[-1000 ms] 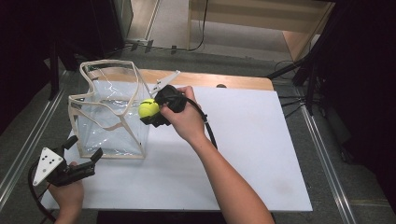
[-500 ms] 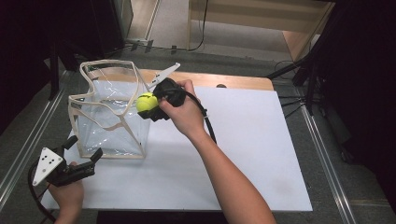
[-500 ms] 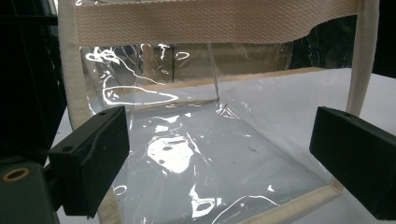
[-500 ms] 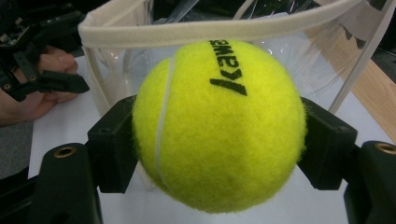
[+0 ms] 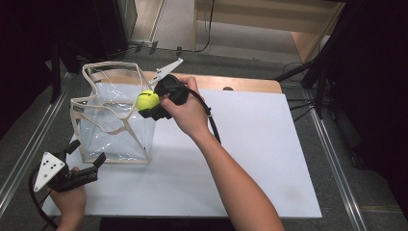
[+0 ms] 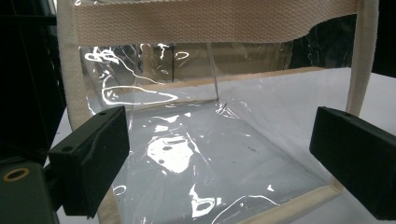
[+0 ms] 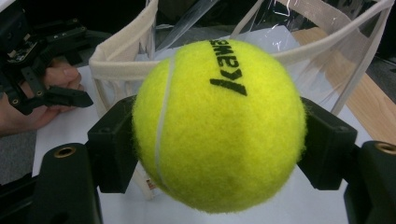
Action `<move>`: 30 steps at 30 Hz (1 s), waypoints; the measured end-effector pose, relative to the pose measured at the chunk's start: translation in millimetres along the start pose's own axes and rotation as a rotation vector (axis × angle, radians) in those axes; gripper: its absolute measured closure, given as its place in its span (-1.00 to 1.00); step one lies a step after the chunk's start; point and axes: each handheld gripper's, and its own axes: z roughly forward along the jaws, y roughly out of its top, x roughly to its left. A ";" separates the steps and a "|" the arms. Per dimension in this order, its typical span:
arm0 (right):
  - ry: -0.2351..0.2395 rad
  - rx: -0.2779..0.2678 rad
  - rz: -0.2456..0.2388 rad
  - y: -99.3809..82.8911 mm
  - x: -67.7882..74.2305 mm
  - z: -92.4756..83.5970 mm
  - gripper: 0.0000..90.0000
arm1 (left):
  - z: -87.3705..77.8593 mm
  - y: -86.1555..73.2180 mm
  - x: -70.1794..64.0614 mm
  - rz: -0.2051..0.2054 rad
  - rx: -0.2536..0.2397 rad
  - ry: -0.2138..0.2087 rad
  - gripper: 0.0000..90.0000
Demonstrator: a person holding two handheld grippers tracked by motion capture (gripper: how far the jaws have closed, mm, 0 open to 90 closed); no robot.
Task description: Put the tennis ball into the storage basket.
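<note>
A: Where is the ball?

B: The yellow tennis ball (image 5: pixel 147 100) is pinched between the 2 black jaws of the right gripper (image 5: pixel 155 103), held in the air at the near right top edge of the clear bag (image 5: pixel 115 130). In the right gripper view the ball (image 7: pixel 217 123) is squeezed from both sides, with black lettering on its upper face and the bag's cloth rim (image 7: pixel 126 60) just behind it.

A: And the bag?

B: It stands upright on the white board (image 5: pixel 250 159), toward the board's far left corner, mouth open at the top. It is clear plastic with beige cloth edging and straps. The board lies on a wooden table (image 5: pixel 250 84), whose bare wood shows along the far edge.

A: What about the other hand?

B: The left gripper (image 5: pixel 86 166) is low at the near left corner of the board, just in front of the bag and apart from it. Its jaws are spread wide with nothing between them. In the left gripper view the 2 jaws frame the bag's near wall (image 6: pixel 201 158), with the beige strap (image 6: pixel 215 18) across the top
</note>
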 end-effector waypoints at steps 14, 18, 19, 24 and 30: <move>-0.003 -0.025 -0.008 17.7 -1.3 -4.2 -0.47 | 0.2 0.0 0.2 -0.002 0.000 0.000 -0.88; 0.002 -0.034 -0.019 25.4 -2.2 -5.0 -0.47 | -0.3 0.0 0.5 -0.003 -0.001 0.001 -0.88; 0.002 -0.034 -0.019 25.4 -2.2 -5.0 -0.47 | -0.3 0.0 0.6 -0.004 -0.003 0.000 -0.88; -0.001 -0.043 -0.025 34.9 -1.9 -4.9 -0.47 | -0.2 0.1 0.2 0.000 0.000 -0.001 -0.88; 0.011 -0.044 -0.032 48.4 -1.6 4.2 -0.47 | -0.3 0.1 0.3 -0.001 0.000 0.001 -0.88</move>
